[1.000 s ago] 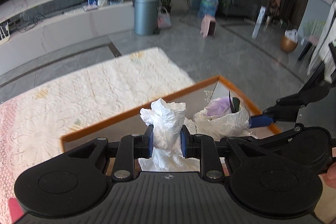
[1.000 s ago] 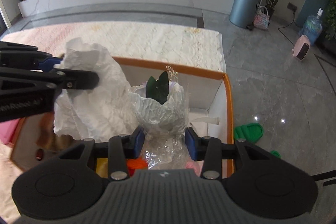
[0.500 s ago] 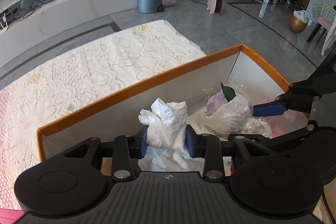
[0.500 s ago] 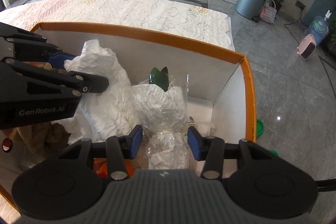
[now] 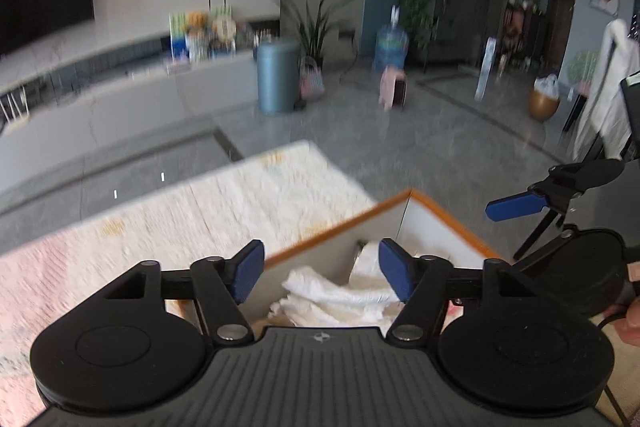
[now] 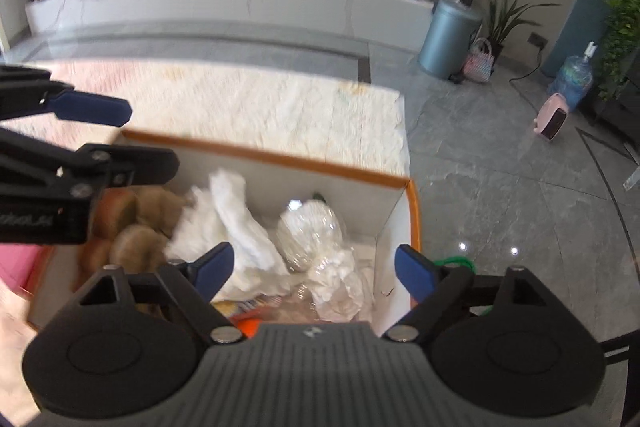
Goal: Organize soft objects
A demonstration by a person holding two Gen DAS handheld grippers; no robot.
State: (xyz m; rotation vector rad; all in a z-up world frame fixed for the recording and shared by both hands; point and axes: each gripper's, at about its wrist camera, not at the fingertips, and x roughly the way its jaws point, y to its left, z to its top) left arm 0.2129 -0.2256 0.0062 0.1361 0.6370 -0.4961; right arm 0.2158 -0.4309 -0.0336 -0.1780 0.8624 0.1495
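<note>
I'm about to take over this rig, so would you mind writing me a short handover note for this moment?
Left gripper: jaws opening, nothing between them.
Right gripper: jaws opening, nothing held, above the box.
White cloth bundle and plastic-wrapped bouquet lie in the orange-rimmed box, beside a brown plush toy.
Done: both items dropped in.
Left: no further soft objects are in view.

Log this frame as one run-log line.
left gripper: jaws opening, empty | right gripper: jaws opening, empty | white paper bundle, wrapped bouquet: lying in orange-rimmed box
</note>
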